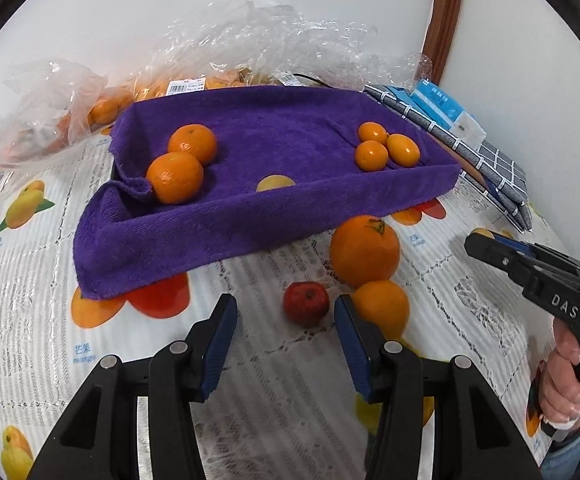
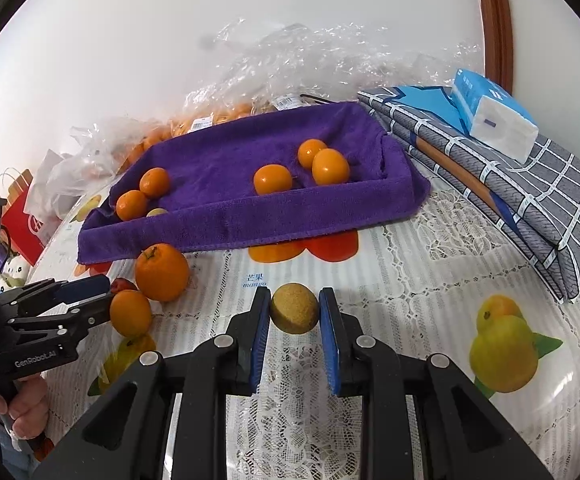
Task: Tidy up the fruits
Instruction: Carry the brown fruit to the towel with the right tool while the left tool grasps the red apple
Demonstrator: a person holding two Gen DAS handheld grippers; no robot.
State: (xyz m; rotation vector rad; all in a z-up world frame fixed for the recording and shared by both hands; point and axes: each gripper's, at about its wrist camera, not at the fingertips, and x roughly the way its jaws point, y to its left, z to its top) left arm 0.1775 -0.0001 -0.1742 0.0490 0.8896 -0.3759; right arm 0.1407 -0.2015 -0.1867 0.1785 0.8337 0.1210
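A tray lined with a purple towel (image 1: 249, 216) (image 2: 290, 220) holds two mandarins (image 1: 175, 176) at its left, three small oranges (image 1: 386, 148) at its right and a pale yellow fruit (image 1: 275, 183) near the front wall. On the table in front lie a big orange (image 1: 364, 250), a smaller orange (image 1: 382, 308) and a small red apple (image 1: 306, 303). My left gripper (image 1: 285, 308) is open, just before the apple. My right gripper (image 2: 294, 308) is shut on a brownish-yellow round fruit (image 2: 294, 308) above the tablecloth.
Plastic bags of oranges (image 1: 69, 112) lie behind the tray by the wall. A folded grey checked cloth (image 2: 530, 188) with a tissue pack (image 2: 494, 116) sits at the right. The tablecloth (image 1: 290, 380) has printed fruit pictures. A red paper bag (image 2: 21, 220) stands far left.
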